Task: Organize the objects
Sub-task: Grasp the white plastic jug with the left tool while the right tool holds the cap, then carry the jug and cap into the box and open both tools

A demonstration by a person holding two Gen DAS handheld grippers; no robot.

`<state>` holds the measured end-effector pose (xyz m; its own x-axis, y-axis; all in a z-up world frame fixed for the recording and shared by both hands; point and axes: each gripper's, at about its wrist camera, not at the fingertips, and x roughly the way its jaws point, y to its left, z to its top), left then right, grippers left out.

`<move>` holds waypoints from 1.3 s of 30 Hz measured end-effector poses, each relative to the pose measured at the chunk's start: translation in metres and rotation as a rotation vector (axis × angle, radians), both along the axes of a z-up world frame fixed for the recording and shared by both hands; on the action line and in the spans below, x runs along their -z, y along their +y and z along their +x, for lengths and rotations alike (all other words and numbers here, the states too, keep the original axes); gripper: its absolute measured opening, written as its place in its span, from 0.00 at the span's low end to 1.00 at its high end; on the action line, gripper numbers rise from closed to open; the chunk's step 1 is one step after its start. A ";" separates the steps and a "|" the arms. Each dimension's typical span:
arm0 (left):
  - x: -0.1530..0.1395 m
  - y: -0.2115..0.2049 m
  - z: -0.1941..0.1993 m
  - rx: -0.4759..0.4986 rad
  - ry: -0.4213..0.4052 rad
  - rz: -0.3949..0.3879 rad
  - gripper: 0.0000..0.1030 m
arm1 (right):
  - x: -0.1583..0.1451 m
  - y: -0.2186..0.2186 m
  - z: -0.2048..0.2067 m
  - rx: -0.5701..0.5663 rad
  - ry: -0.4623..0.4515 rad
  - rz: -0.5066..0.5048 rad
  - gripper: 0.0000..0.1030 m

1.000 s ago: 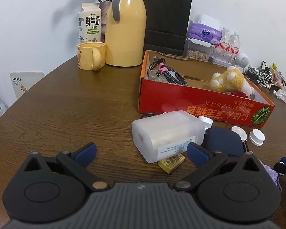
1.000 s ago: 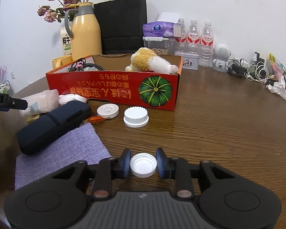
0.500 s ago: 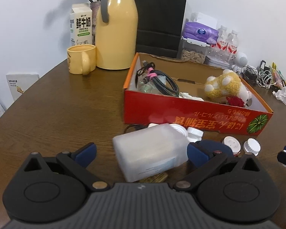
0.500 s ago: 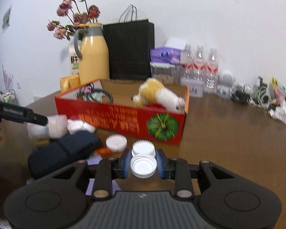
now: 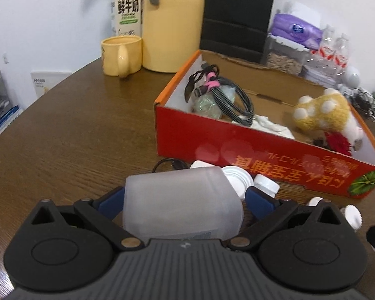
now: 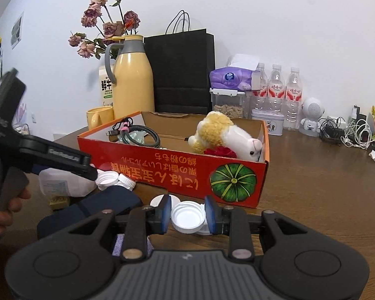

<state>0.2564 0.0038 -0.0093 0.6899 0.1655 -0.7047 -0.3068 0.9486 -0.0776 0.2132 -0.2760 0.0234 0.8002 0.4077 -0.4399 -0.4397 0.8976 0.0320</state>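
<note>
My left gripper [image 5: 185,198] is open, its blue fingers on either side of a frosted white plastic bottle [image 5: 182,202] that lies on its side on the brown table. The bottle also shows in the right wrist view [image 6: 62,183]. My right gripper [image 6: 188,213] is shut on a white bottle cap [image 6: 187,216] and holds it above the table, in front of the red cardboard box [image 6: 185,172]. The box [image 5: 262,155] holds a plush toy [image 6: 222,135], cables [image 5: 222,97] and a red flower.
Loose white caps [image 5: 237,180] lie by the box's front wall. A dark blue pouch [image 6: 97,207] lies on a purple cloth. A yellow thermos [image 6: 132,75], yellow mug [image 5: 121,55], milk carton [image 5: 126,10], black bag, tissues and water bottles [image 6: 277,90] stand at the back.
My left gripper moved forward until the frosted bottle sits between its fingers. My right gripper lifted the white cap off the table and carried it toward the red box.
</note>
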 end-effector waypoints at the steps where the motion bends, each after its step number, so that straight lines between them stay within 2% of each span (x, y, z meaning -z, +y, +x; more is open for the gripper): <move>1: 0.002 -0.001 0.001 -0.004 0.002 0.001 1.00 | 0.001 0.000 0.000 -0.001 0.000 -0.001 0.27; 10: 0.005 0.000 0.000 -0.028 -0.021 0.017 1.00 | 0.007 0.003 0.000 -0.005 0.004 -0.011 0.27; 14: 0.006 -0.001 -0.002 -0.022 -0.024 0.023 0.86 | 0.008 0.004 0.000 0.000 0.007 -0.016 0.27; 24: 0.004 0.006 -0.017 0.017 -0.063 0.001 0.82 | 0.011 0.005 0.000 0.012 0.000 -0.022 0.27; 34: -0.010 0.010 -0.038 0.071 -0.147 -0.005 0.81 | 0.010 0.007 -0.002 0.024 -0.011 -0.031 0.27; 39: -0.029 0.011 -0.053 0.110 -0.219 -0.004 0.81 | 0.001 0.011 -0.004 0.014 -0.030 -0.037 0.27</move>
